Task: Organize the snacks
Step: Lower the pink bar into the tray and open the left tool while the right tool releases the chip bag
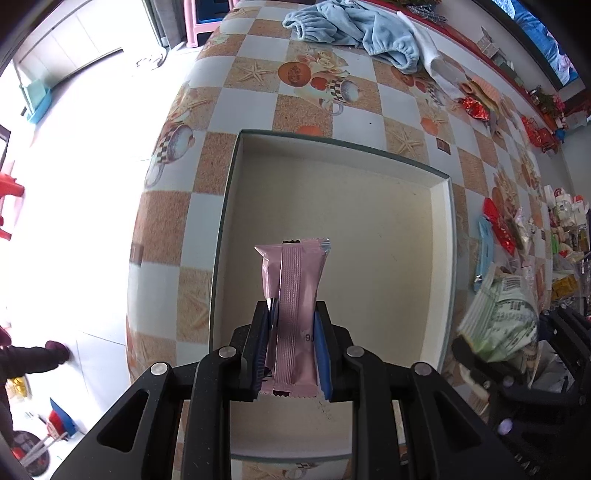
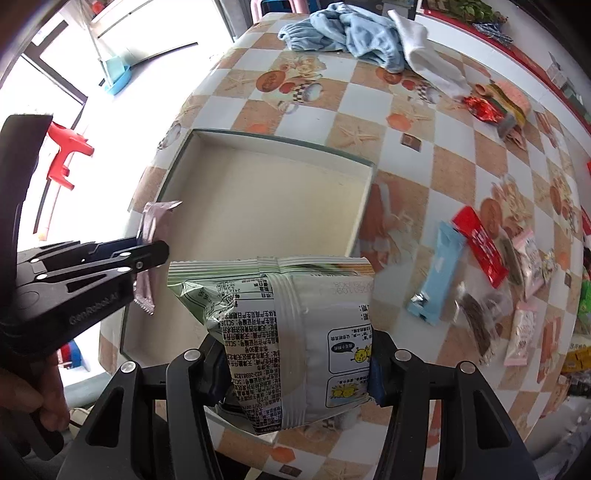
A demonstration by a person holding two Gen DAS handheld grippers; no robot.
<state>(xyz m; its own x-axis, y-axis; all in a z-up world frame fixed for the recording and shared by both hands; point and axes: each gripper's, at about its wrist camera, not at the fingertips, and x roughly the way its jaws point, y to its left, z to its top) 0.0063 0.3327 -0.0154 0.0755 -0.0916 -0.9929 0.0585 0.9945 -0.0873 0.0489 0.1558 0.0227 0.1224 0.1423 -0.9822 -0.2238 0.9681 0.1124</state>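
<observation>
Left wrist view: the left tongs (image 1: pixel 291 332) point down over an open, shallow box (image 1: pixel 441 236) with a cream inside and a dark green rim, and they are clamped on a pink snack bar wrapper (image 1: pixel 295 291). The wrapper stands up between the blue pads, its back seam facing the camera, above the box's bare floor. The box sits on a worktop (image 1: pixel 236 155) covered with a checked cloth. At the right edge the right tongs (image 1: pixel 517 350) appear, blurred, with a green-and-white snack bag (image 1: pixel 498 314) in them. A light blue cloth (image 1: pixel 354 29) lies crumpled at the far end of the worktop, and loose snack packets (image 1: pixel 498 221) are scattered along the right.

Right wrist view: the right tongs (image 2: pixel 299 354) grip the green-and-white snack bag (image 2: pixel 295 325) by its sides, printed back toward the camera, over the box's near right corner. The box (image 2: pixel 365 192) lies beyond it with nothing on its floor. To the left the left tongs (image 2: pixel 147 254) hold the pink wrapper (image 2: pixel 151 236) over the box's left rim, with a hand (image 2: pixel 33 398) on the handle. Right of the box, on the worktop (image 2: pixel 454 166), lie a light blue bar (image 2: pixel 439 269), a red packet (image 2: pixel 480 247) and other small packets.
</observation>
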